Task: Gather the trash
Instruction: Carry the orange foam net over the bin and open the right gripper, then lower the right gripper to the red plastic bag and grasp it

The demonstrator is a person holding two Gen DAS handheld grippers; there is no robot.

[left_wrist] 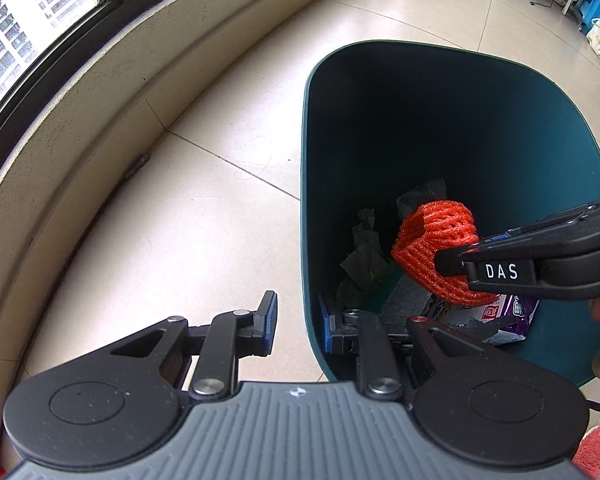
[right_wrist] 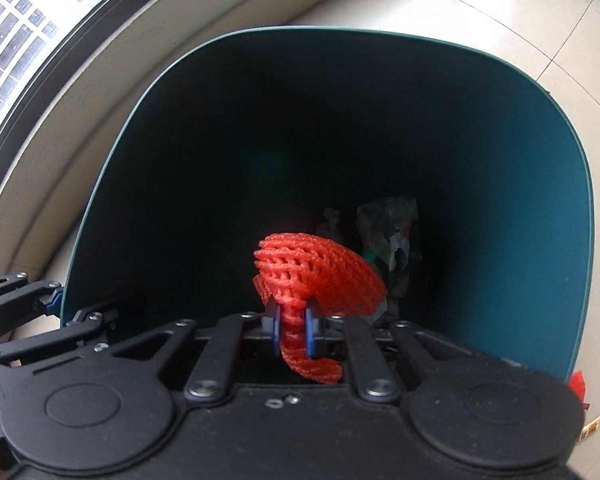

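Note:
A dark teal trash bin [left_wrist: 306,128] stands tilted toward me on the tiled floor; it fills the right wrist view [right_wrist: 100,208]. My right gripper [right_wrist: 293,330] is shut on an orange foam fruit net [right_wrist: 320,276] and holds it over the bin's mouth; the net [left_wrist: 428,252] and right gripper [left_wrist: 452,262] also show in the left wrist view. My left gripper [left_wrist: 298,322] straddles the bin's near rim, one finger outside, one inside, jaws apart on the wall. Crumpled dark wrappers [left_wrist: 364,252] and a purple snack bag [left_wrist: 516,312] lie inside the bin.
A curved beige window ledge [left_wrist: 100,92] and dark-framed window [left_wrist: 40,12] run along the left. Pale floor tiles [left_wrist: 220,200] lie between ledge and bin. Bags and furniture [left_wrist: 596,12] stand at the far right. Small scraps [right_wrist: 580,384] lie on the floor beside the bin.

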